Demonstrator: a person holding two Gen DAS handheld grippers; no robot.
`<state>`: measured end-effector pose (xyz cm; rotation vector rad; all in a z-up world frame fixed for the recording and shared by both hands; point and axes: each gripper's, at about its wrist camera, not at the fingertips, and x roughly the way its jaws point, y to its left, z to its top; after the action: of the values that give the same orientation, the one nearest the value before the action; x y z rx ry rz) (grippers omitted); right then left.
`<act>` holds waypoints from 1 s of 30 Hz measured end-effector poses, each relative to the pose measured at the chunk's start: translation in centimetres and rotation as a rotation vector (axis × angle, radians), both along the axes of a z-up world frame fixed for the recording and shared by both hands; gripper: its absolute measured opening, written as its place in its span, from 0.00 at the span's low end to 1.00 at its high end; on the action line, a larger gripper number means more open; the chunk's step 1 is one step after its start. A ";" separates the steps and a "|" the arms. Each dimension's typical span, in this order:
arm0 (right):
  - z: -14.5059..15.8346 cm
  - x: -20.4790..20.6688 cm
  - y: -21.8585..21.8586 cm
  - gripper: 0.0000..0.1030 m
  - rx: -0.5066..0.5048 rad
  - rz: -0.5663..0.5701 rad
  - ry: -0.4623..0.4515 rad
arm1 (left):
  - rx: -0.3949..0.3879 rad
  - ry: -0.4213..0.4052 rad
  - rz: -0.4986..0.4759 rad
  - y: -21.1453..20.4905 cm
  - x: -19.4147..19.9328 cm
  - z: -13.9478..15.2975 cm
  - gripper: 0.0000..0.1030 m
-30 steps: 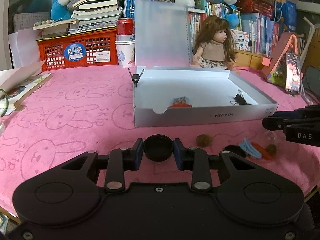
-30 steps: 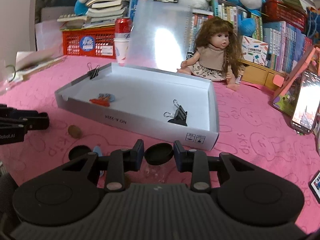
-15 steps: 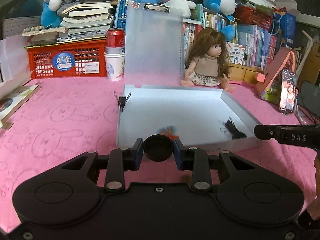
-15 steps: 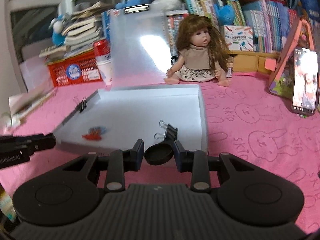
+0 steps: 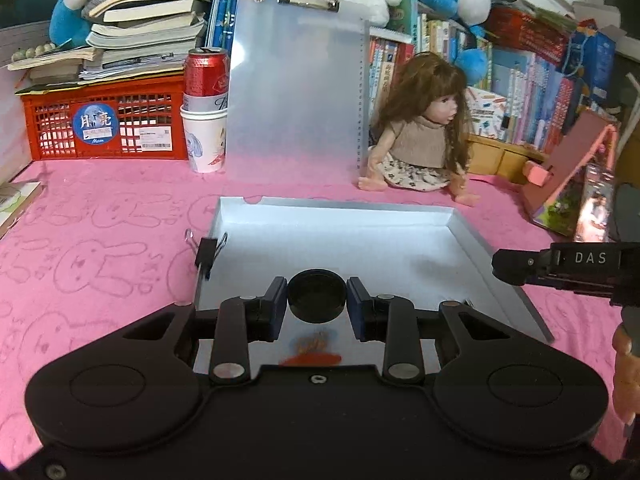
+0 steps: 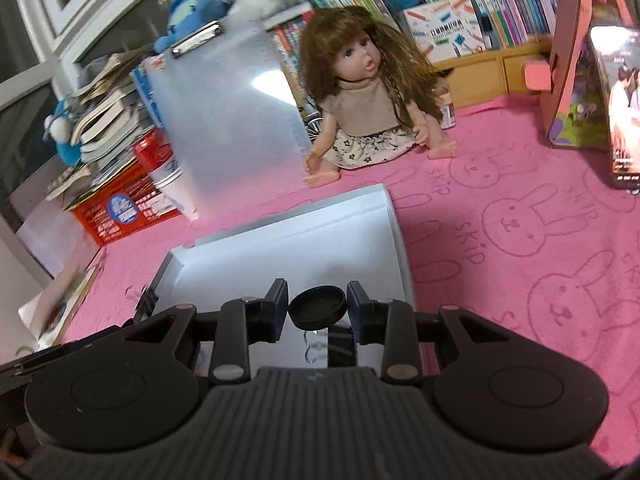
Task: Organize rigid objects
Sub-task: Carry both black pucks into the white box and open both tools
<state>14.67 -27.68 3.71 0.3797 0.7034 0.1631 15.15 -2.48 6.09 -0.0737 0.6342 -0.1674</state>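
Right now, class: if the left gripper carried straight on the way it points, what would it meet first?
Probably the white floor of the open box; the left gripper, holding a black cap, points down over it. Depth is uncertain.

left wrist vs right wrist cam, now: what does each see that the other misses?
Left wrist only: the left gripper shut on a round black cap, the right gripper's tip entering from the right, and a blurred orange item on the box floor.

Right wrist only: the right gripper shut on a second round black cap, and a lit phone screen facing the camera.

Both: the shallow white cardboard box, the black binder clip on its left wall, the long-haired doll.
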 end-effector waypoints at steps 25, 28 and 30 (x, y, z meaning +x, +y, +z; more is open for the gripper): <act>-4.1 3.9 2.9 0.36 -0.108 0.025 0.052 | 0.075 0.080 0.035 -1.6 5.3 -5.3 0.30; -4.2 3.9 3.1 0.36 -0.125 0.032 0.054 | 0.075 0.091 0.038 -1.5 5.4 -5.7 0.30; -4.3 3.8 3.2 0.36 -0.131 0.035 0.051 | 0.078 0.091 0.037 -1.5 5.3 -5.9 0.30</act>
<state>18.48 -24.51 -0.58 0.2472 0.7669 0.1405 20.44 -3.96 0.21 -0.0182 0.7287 -0.1042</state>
